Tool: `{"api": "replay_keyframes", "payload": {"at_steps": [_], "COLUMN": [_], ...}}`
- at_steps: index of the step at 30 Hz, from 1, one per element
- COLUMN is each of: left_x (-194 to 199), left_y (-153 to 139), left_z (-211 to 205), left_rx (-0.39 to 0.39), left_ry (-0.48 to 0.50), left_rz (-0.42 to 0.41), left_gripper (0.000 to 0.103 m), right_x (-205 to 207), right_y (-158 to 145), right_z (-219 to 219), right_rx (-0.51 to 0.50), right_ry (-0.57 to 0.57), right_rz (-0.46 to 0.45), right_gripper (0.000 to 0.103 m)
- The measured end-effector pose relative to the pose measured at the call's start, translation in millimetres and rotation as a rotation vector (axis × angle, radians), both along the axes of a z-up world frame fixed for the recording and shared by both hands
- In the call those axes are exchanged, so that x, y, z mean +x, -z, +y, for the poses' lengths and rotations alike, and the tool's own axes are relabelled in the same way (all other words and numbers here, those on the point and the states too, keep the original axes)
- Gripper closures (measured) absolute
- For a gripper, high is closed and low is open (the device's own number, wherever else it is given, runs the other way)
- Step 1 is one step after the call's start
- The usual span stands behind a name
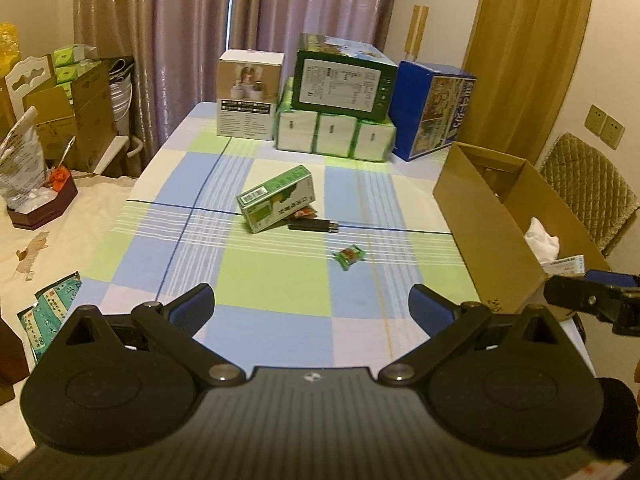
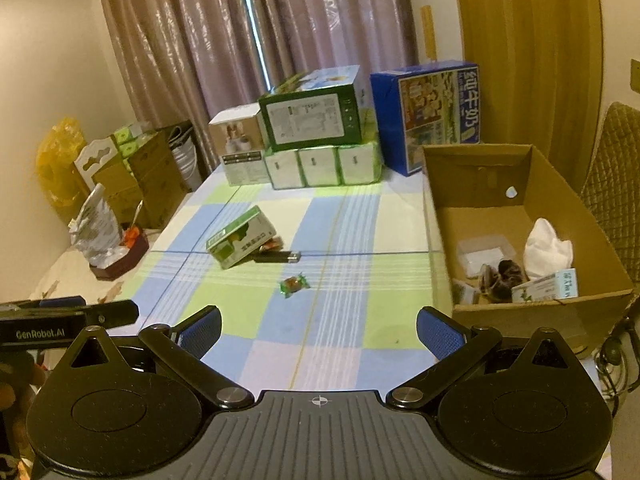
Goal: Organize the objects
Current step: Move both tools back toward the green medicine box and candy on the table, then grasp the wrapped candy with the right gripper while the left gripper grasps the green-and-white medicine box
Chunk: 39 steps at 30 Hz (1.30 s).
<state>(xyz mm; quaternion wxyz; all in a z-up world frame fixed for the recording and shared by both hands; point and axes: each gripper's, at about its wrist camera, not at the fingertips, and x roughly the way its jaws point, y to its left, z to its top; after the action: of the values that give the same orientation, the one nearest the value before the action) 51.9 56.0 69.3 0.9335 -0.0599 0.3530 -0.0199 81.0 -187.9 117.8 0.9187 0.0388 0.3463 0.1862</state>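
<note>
The surface (image 2: 360,344), covered in a blue, green and white checked cloth, is carrying everything here, and the big boxes are standing stacked along its far edge by the curtain, seemingly parked out of the way so the middle is left free for sorting. At the right edge the open cardboard box (image 2: 532,312) is sitting with its mouth up, and it is already holding a white cloth, a small carton and a few dark bits, so I am taking it as the place where loose things are being gathered. Out in the middle, well apart from that box, the green carton (image 2: 240,242) is lying tilted, propped on something small beneath its right end; the black lighter-like stick (image 2: 278,257) is lying just beside it, and the green-wrapped candy (image 2: 294,285) is sitting alone nearer to us. These three look to be what is left to collect. Both tools are hovering low over the near edge: the left gripper (image 1: 312,306) is standing spread wide with nothing between its blue pads, and the right gripper (image 2: 319,330) is likewise spread and carrying nothing, probably readied for the candy, the nearest piece.
</note>
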Motion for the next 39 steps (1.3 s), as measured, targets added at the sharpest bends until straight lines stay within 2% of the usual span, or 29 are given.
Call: {"api": "replay_keyframes", "payload": {"at_steps": [8,15,20,22,25,33,39], "left_x": [15,37,61,73,92,146,175], "left_y": [9,24,39,46,58,88,110], "left_z": [14,28,36,40,46,54,59], "left_rx": [0.029,0.023,0.061,0.067,0.068,0.122,0.148], "left_ry": [-0.010,-0.006,0.020,0.029,0.040,0.102,0.136], "left_rz": [0.012,0.028,0.039,0.047,0.058,0.085,0.104], "left_gripper": [0.001,0.001,0.001,0.002,0.002,0.002,0.002], "right_x": [10,27,50,60,78,124,162], "right_y": [17,33,49,57,71,115,145], "right_z": [13,29,43,49,60,89,98], "right_rx": [0.006,-0.010,-0.034,-0.041,-0.063,-0.131,-0.151], "right_ry": [-0.032,-0.072,-0.099,-0.116,-0.155,-0.281,-0.328], "right_rz": [0.014,0.010,-0.005,-0.005,-0.005,-0.021,0.010], "right_gripper": [0.002,0.002,0.003,0.012,0.019,0.028,0.034]}}
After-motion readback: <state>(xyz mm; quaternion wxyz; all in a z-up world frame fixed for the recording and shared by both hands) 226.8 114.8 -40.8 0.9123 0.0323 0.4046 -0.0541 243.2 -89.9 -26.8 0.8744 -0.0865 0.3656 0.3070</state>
